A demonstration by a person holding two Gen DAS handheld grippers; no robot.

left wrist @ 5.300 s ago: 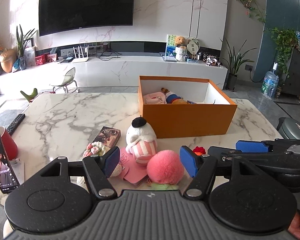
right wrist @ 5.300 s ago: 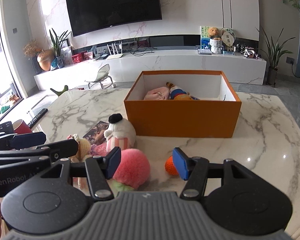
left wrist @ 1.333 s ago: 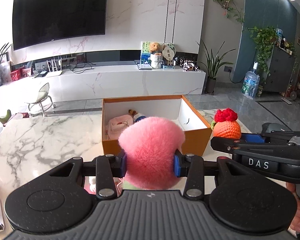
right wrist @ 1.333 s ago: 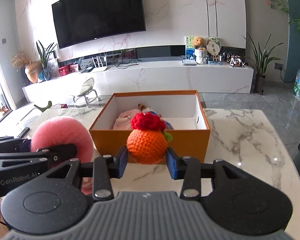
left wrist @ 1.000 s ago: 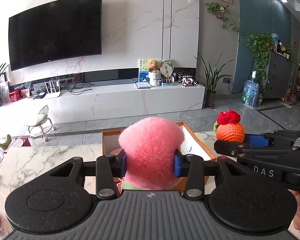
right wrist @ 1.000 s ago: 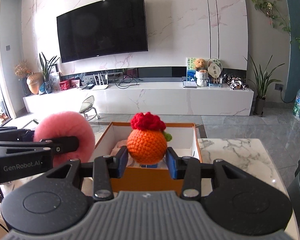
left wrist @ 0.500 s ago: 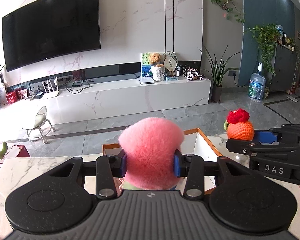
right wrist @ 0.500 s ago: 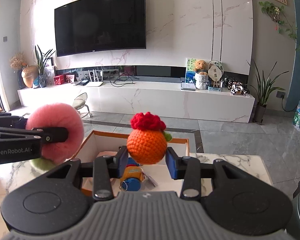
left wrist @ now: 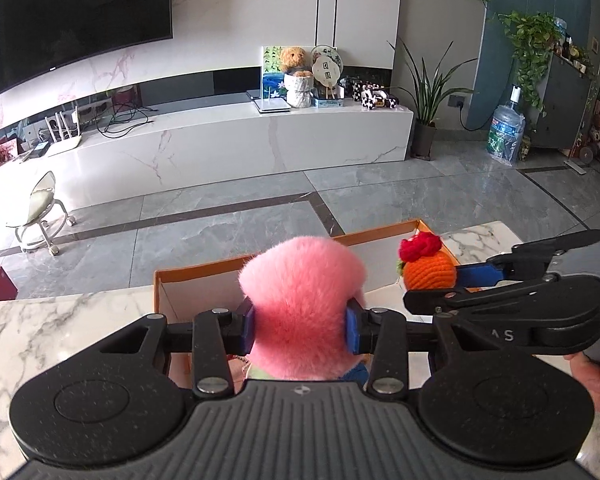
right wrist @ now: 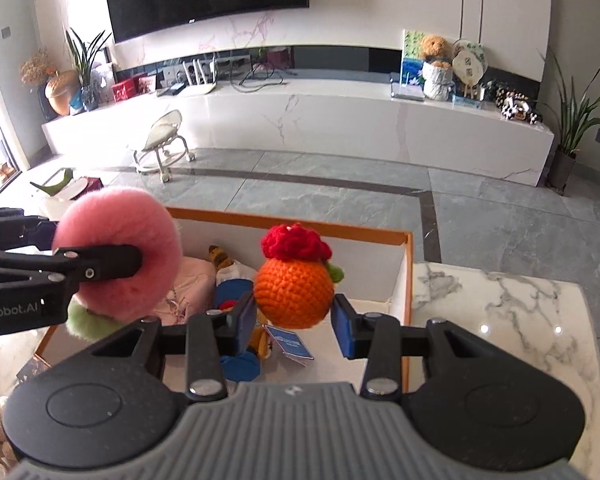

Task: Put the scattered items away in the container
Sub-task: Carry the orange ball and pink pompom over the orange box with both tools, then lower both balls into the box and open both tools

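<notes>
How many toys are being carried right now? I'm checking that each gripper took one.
2. A pink plush ball is clamped in the left gripper, and an orange crochet ball in the right gripper, both above the open box. Toys already inside aren't counted.

A white marble table [right wrist: 500, 300] carries the open orange box [right wrist: 408, 264].

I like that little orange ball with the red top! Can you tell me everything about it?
The crocheted orange toy is a round yarn ball with a ruffled red top and a small green leaf at its side. The right gripper pinches it upright between its blue pads, in the air over the open orange box.
</notes>
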